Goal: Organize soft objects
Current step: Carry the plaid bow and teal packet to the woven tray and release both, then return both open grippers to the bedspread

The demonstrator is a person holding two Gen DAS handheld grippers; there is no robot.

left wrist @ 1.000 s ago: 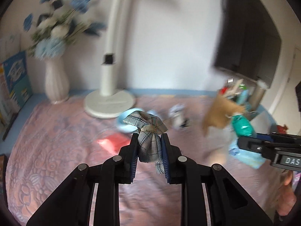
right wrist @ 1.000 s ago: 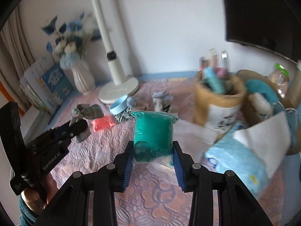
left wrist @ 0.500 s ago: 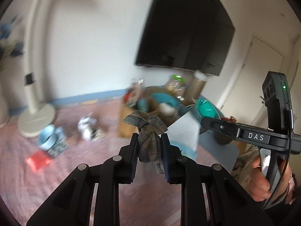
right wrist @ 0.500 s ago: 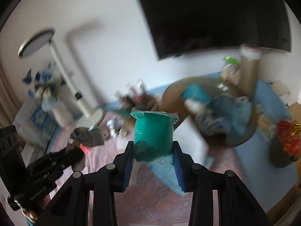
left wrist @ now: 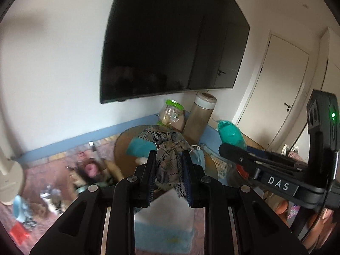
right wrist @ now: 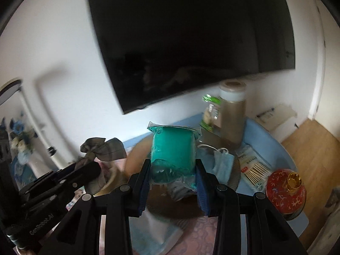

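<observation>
1. Your left gripper [left wrist: 169, 167] squeezes a plaid fabric bow [left wrist: 165, 146] between its blue pads and holds it up in the air.
2. Your right gripper [right wrist: 172, 177] squeezes a teal soft pack in clear wrap [right wrist: 173, 150] and holds it up too.
3. Both things hang over a round basket [right wrist: 235, 170] that has a blue face mask [right wrist: 221, 161] in it.
4. A big black TV [left wrist: 170, 40] is on the wall behind.
5. A red jar [right wrist: 285, 190] stands near the basket.

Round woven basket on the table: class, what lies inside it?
In the round woven basket, a pale blue face mask with white ear loops shows, plus a teal cloth. The held teal plastic-wrapped bundle and plaid fabric bow cover the rest.
</observation>
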